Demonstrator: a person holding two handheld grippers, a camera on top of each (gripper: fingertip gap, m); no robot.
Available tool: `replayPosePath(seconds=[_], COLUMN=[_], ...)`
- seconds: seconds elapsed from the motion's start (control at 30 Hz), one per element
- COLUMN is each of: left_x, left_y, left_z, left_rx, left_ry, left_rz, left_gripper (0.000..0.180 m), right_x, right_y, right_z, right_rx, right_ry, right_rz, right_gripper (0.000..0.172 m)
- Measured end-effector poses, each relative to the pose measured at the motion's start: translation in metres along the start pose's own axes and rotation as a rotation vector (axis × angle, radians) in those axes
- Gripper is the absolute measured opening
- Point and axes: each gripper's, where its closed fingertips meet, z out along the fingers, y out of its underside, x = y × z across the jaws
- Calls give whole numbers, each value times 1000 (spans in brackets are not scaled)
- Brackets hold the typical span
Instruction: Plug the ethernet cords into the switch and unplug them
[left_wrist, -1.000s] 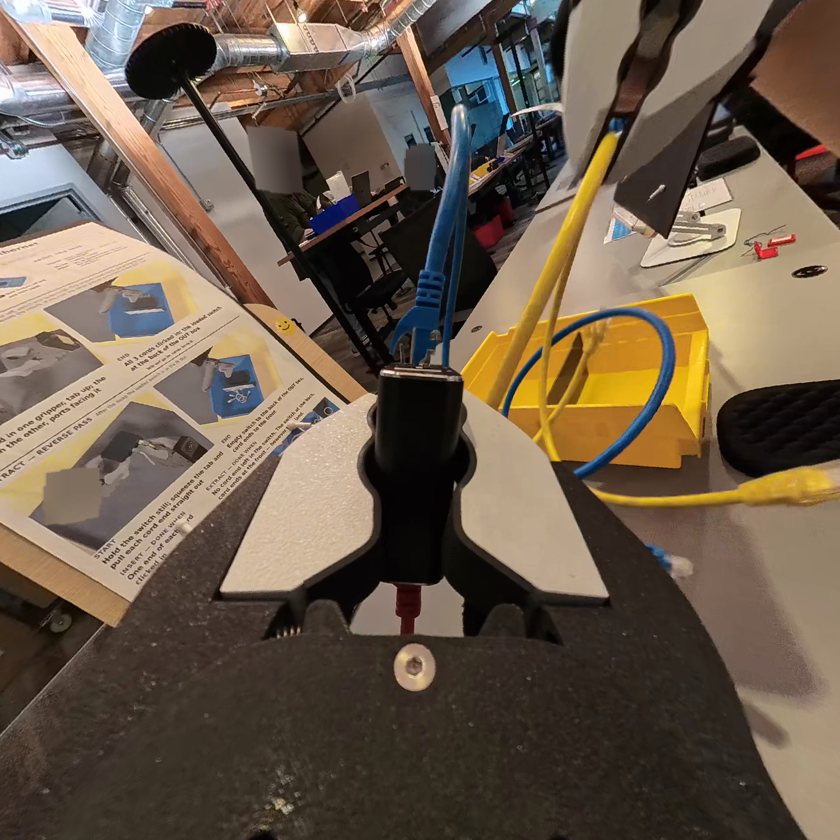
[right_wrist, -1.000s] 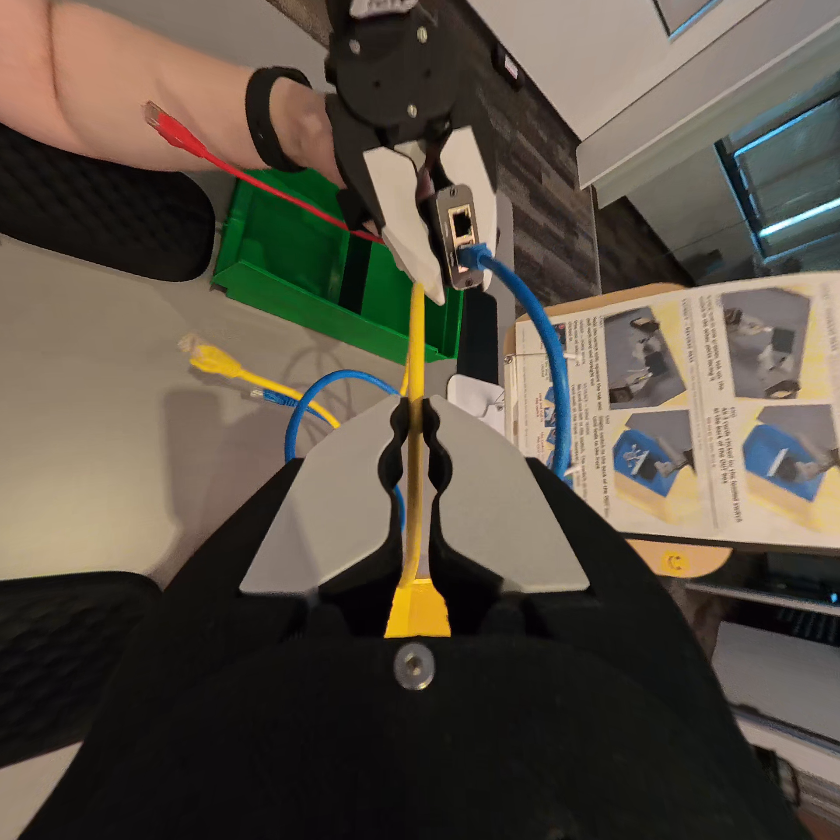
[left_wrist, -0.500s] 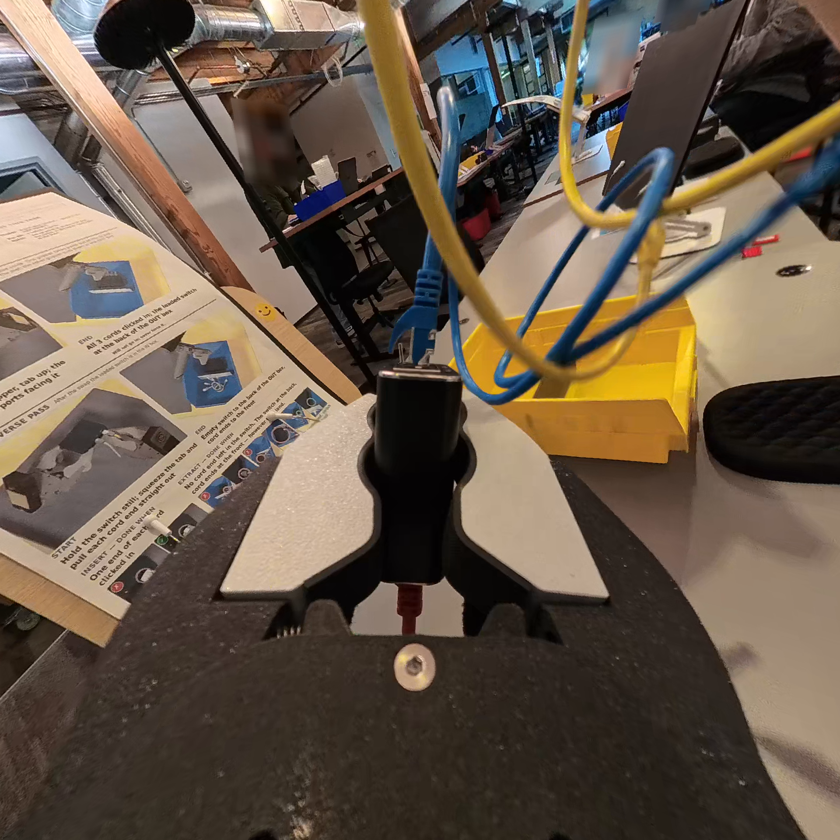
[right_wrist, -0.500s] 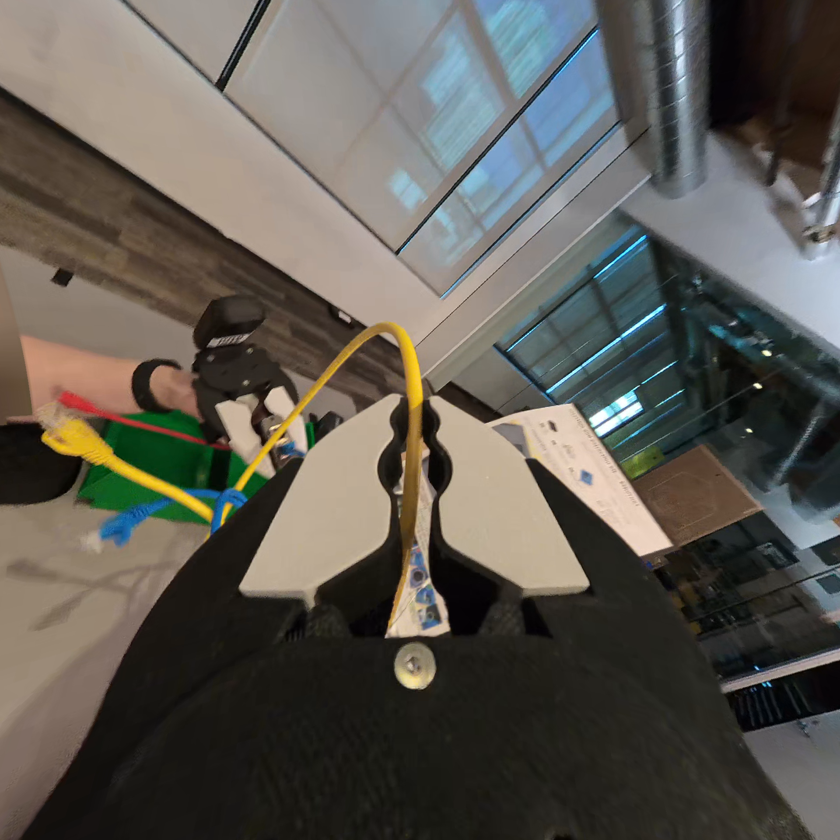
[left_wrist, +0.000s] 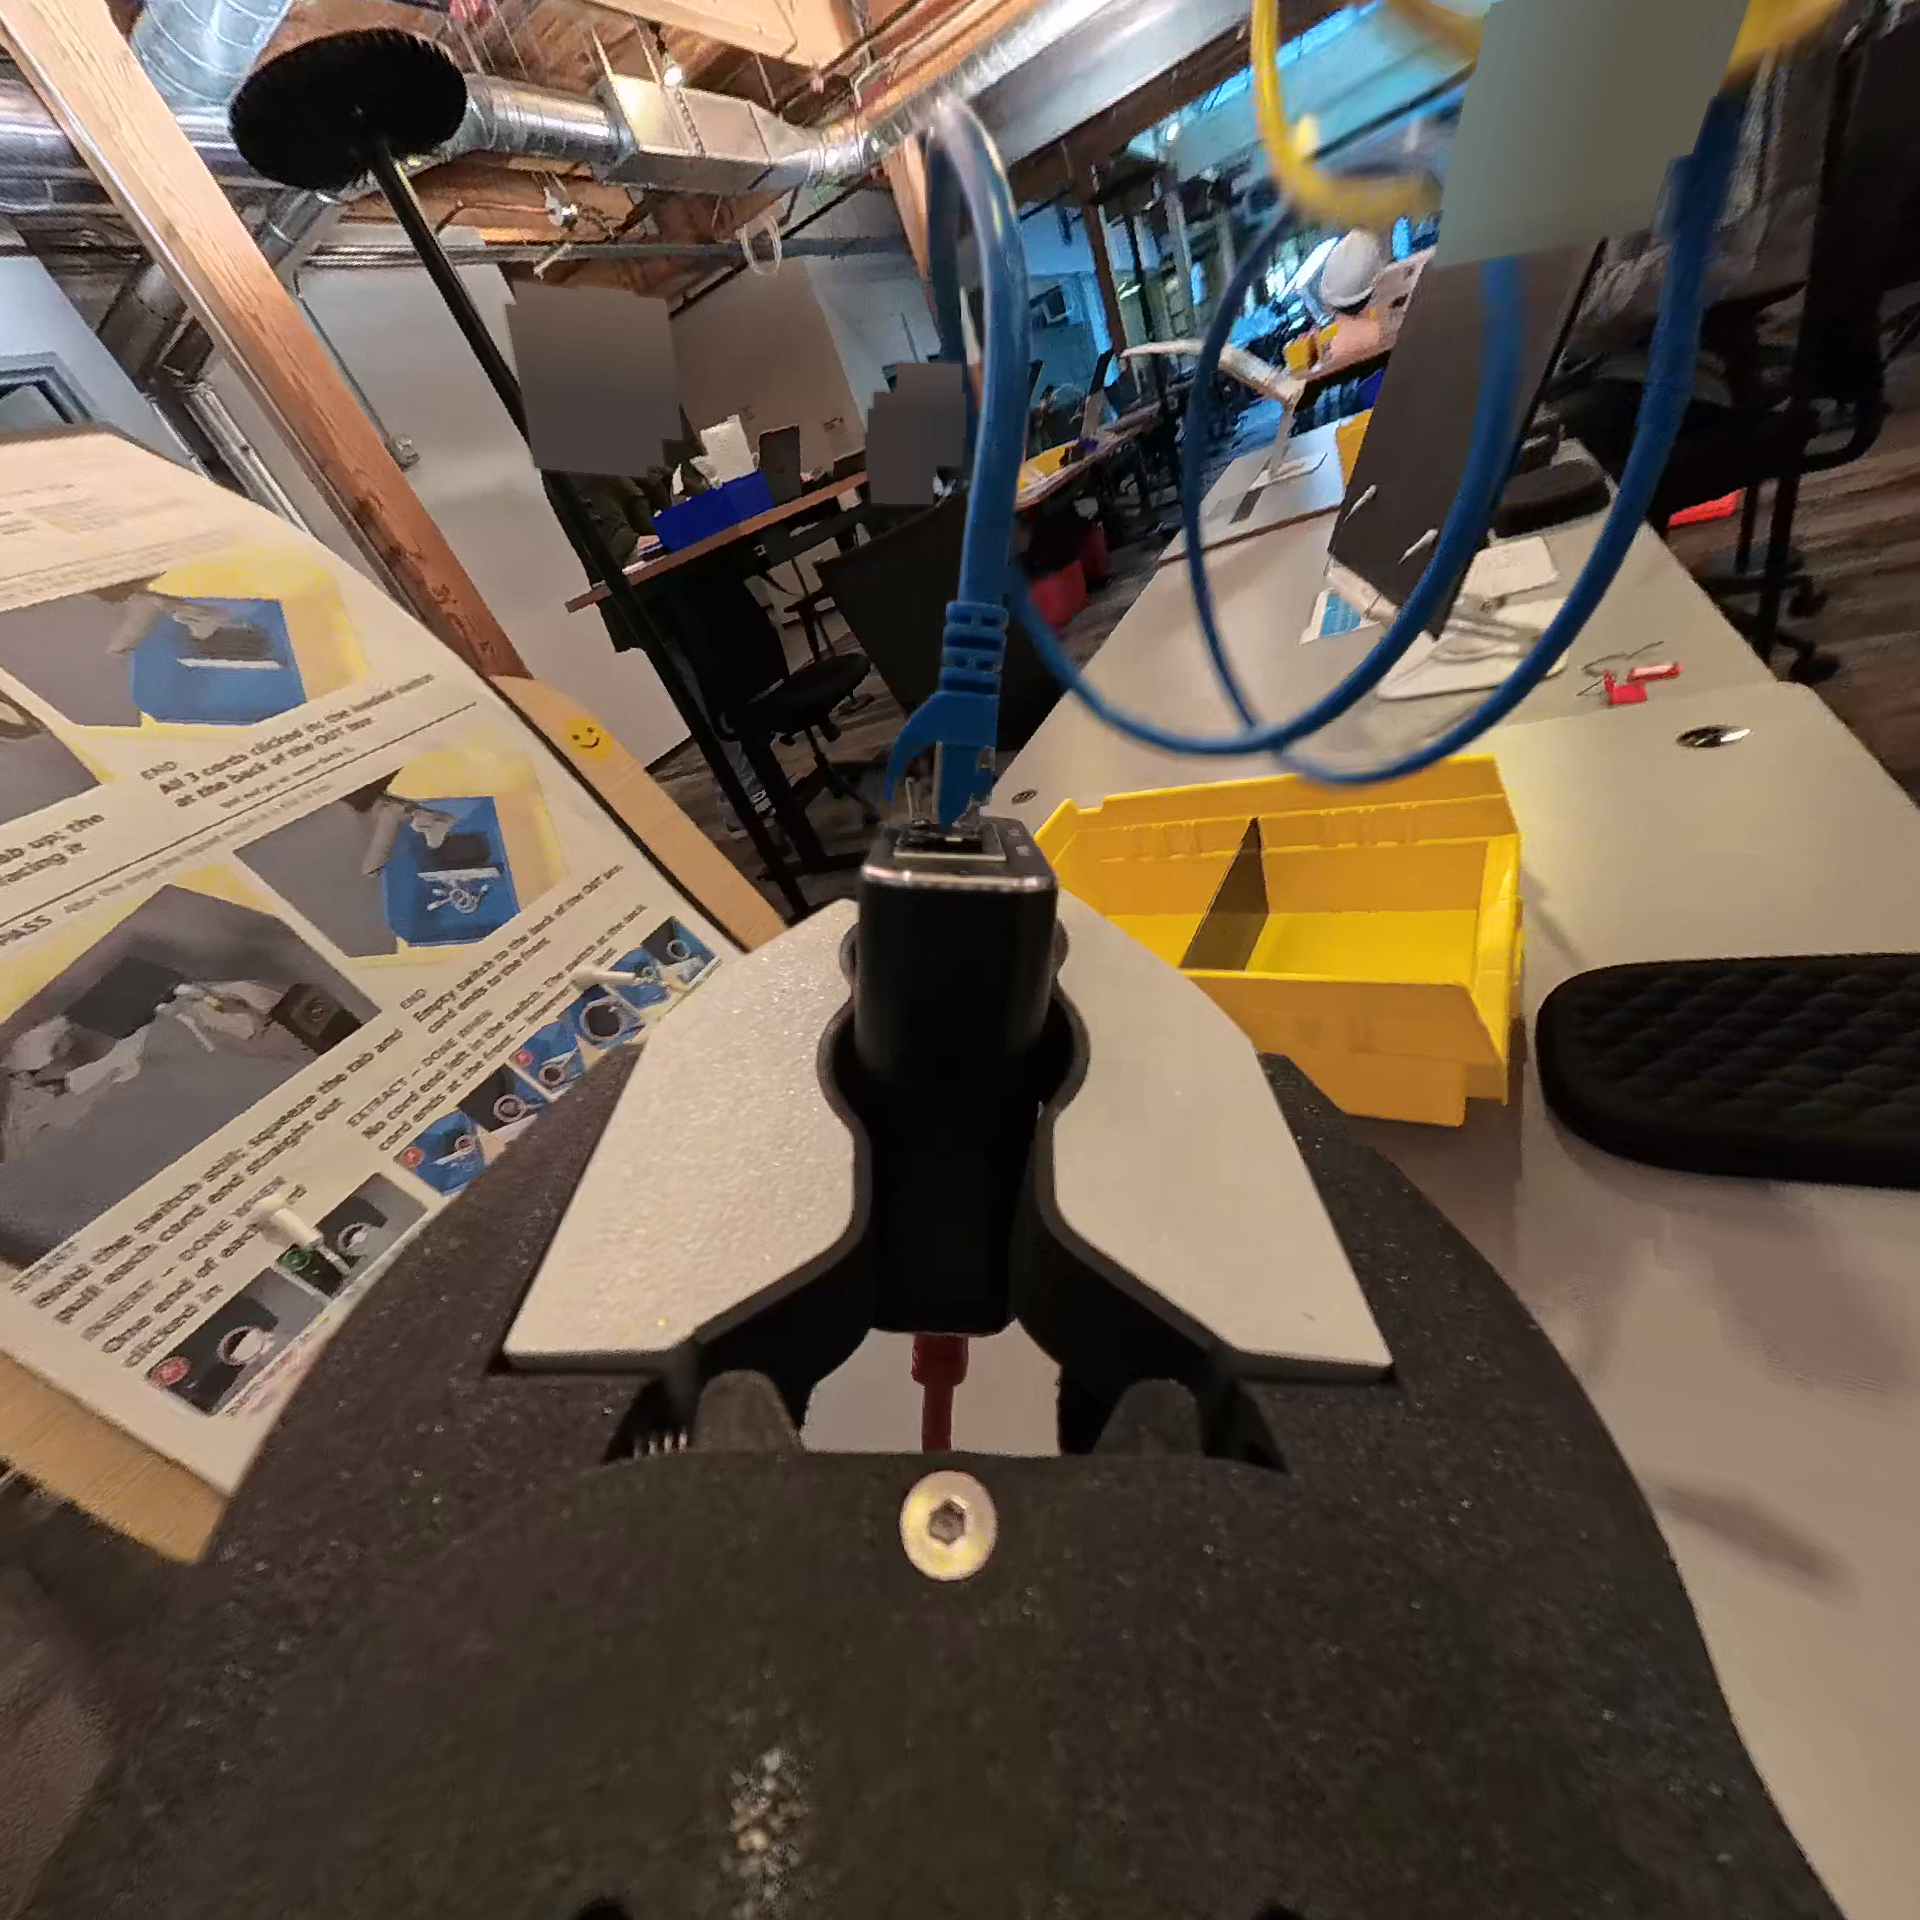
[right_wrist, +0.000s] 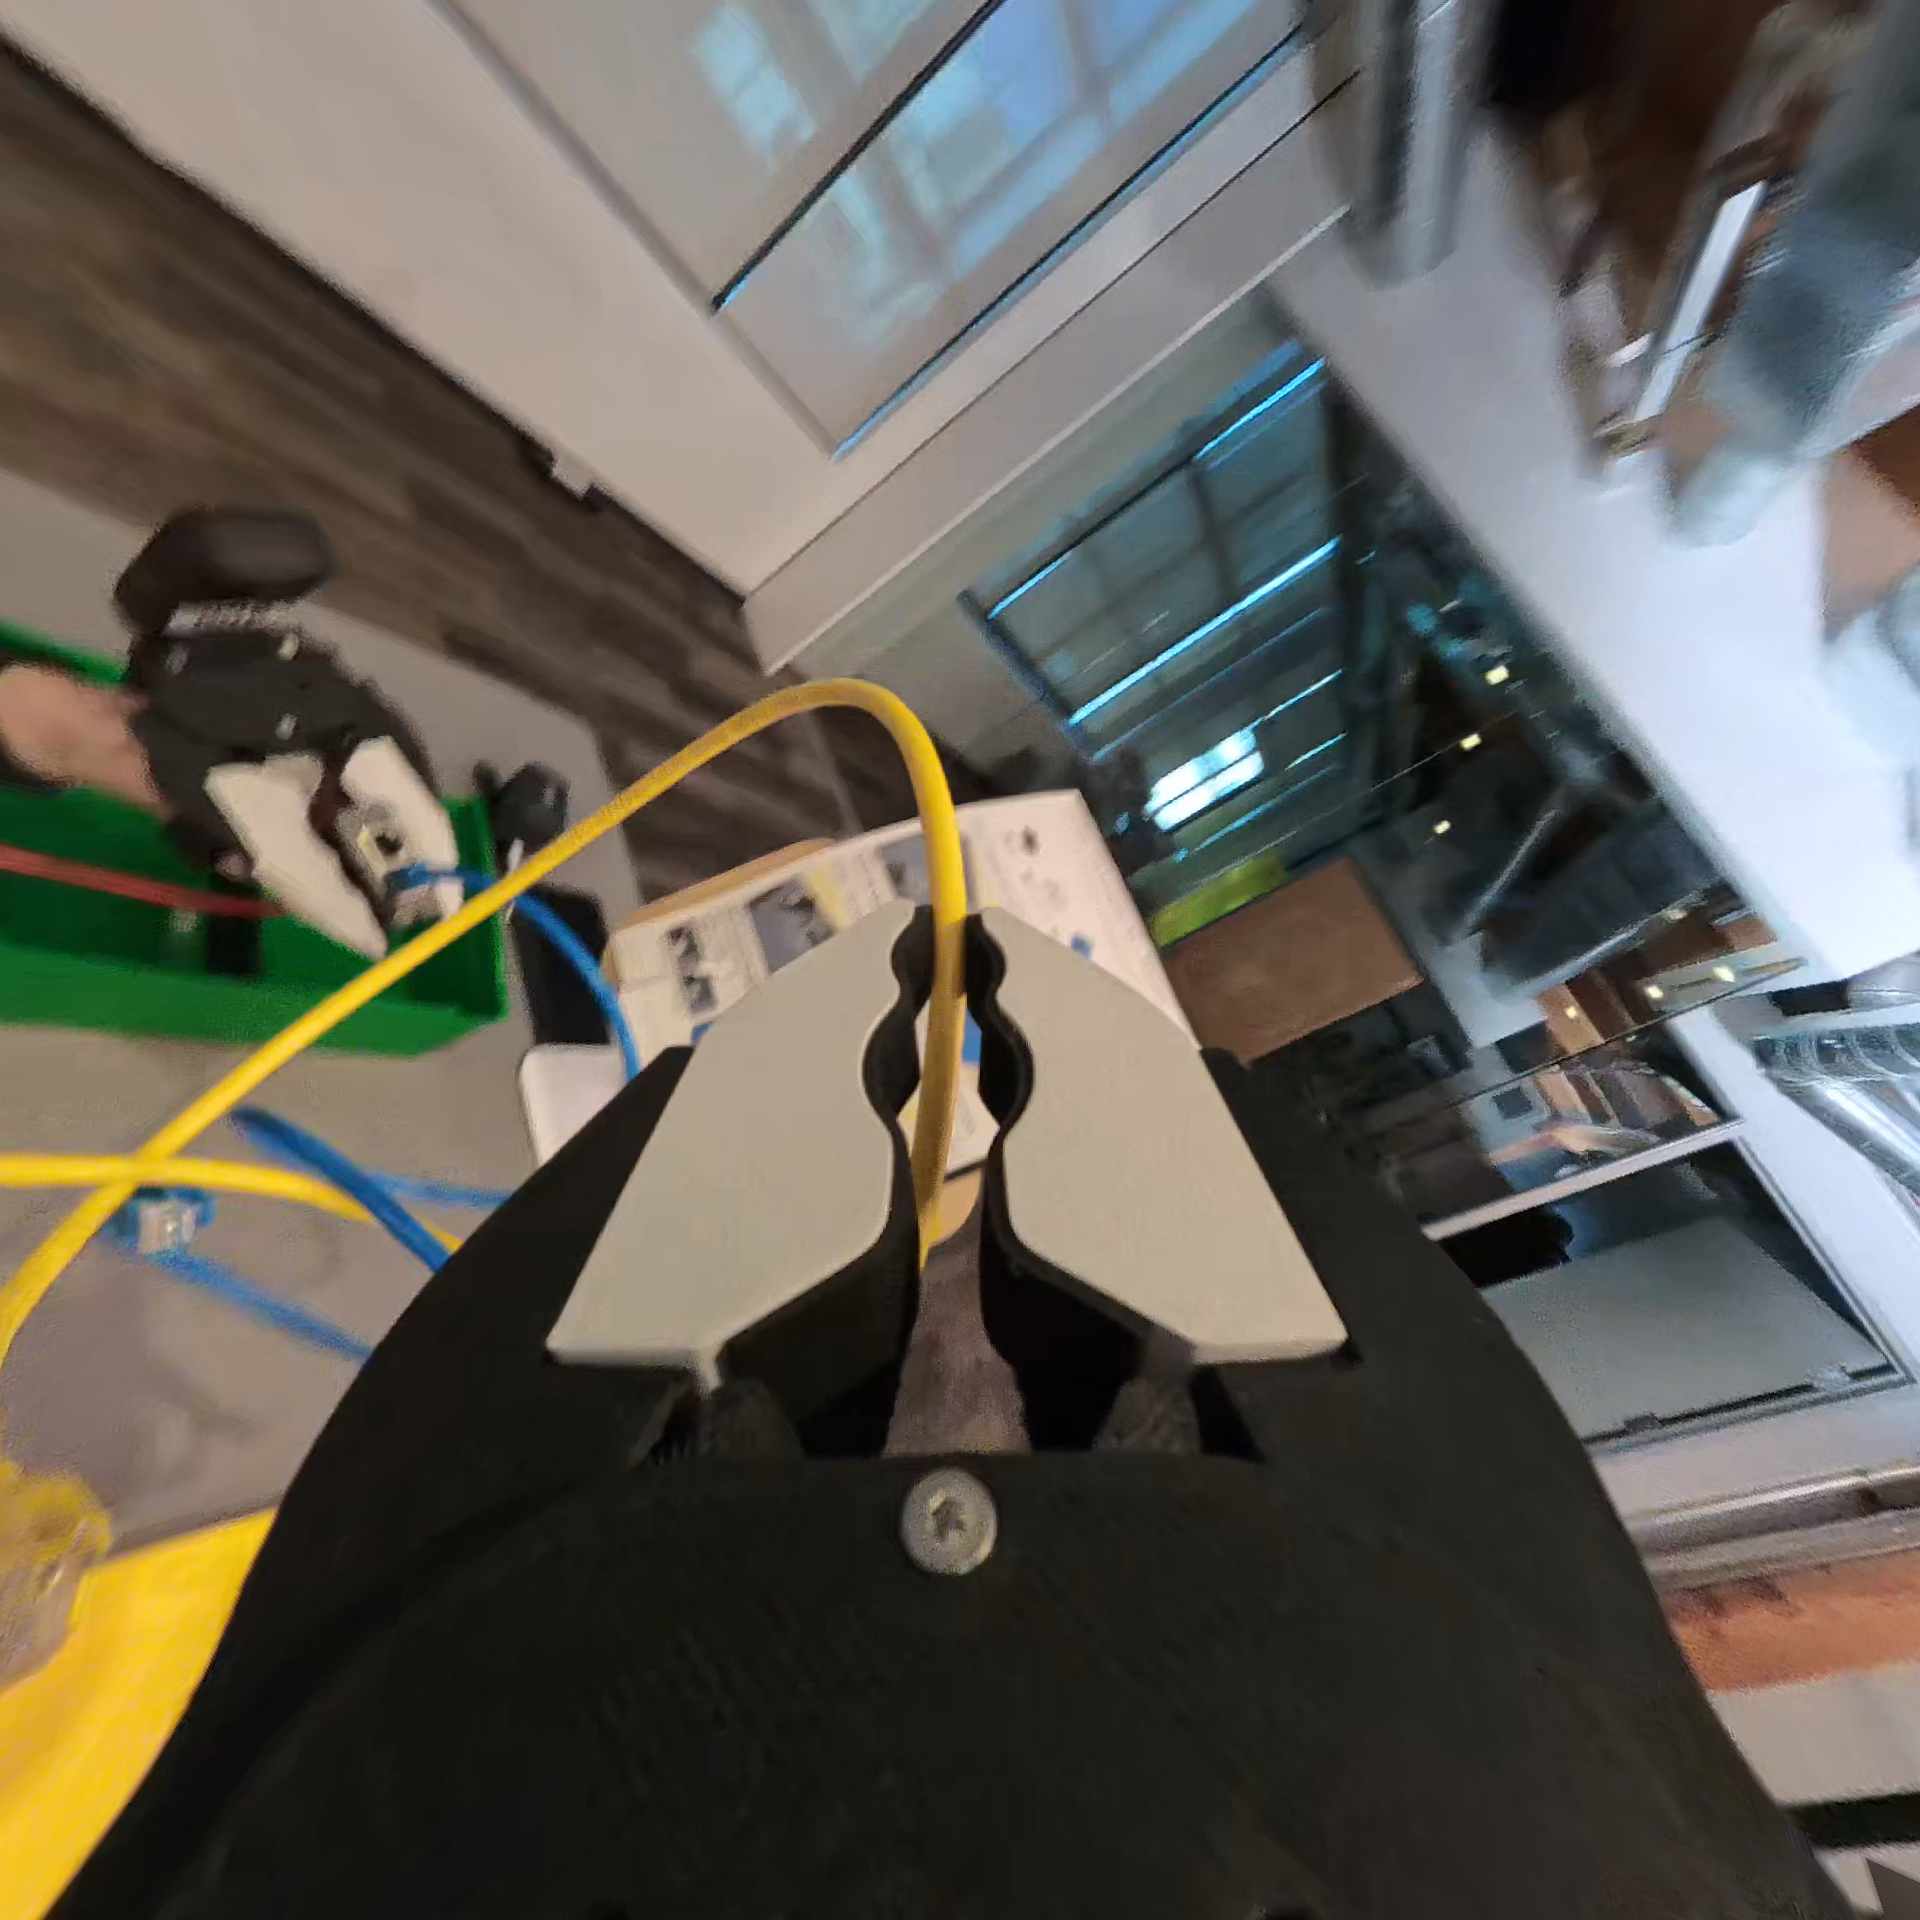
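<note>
Small black switch (left_wrist: 954, 1049), upright, clamped between the grey pads of the left gripper (left_wrist: 954, 966), port end up and away from the camera. Blue cord (left_wrist: 971, 665) seated in the top port, looping off to the right above the yellow bin (left_wrist: 1340, 935); red cord (left_wrist: 940, 1392) hanging from the near underside. Open port visible beside the blue plug in the far-left part of the right wrist view. Probably mid-unplugging: yellow cord (right_wrist: 940, 1039) free of the switch, pinched between the nearly closed pads of the right gripper (right_wrist: 943, 930), arching left and down toward the table (right_wrist: 260, 1330). Next, likely: put the yellow cord down, then come back for the blue plug, pressing its tab and pulling straight out. Instruction sheet (left_wrist: 208, 935) leaning on the left; green bin (right_wrist: 249, 987) behind the switch.
</note>
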Motion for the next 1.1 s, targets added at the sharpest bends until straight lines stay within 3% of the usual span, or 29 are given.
replayPosePath(seconds=[0.13, 0.27, 0.5, 0.67, 0.83, 1.1], left_x=[16, 33, 37, 39, 55, 78], left_y=[-17, -30, -41, -42, -43, -59], left_z=[0, -1, -6, -7, 0, 0], left_rx=[50, 83, 112, 116, 122, 194], left_ry=[73, 127, 153, 197, 270, 395], left_rz=[-40, -50, -96, -126, -144, -218], left_gripper=[26, 26, 27, 26, 26, 26], right_x=[-34, -54, -63, -76, -69, -30], right_y=[42, 64, 71, 101, 135, 145], right_z=[27, 36, 29, 33, 15, -7], right_rx=[-201, -220, -188, -425, -635, -595], right_ry=[-50, -55, 124, 189, 291, 516], right_rz=[-109, -62, 21, -7, 0, 171], right_gripper=[7, 7, 6, 6, 6, 6])
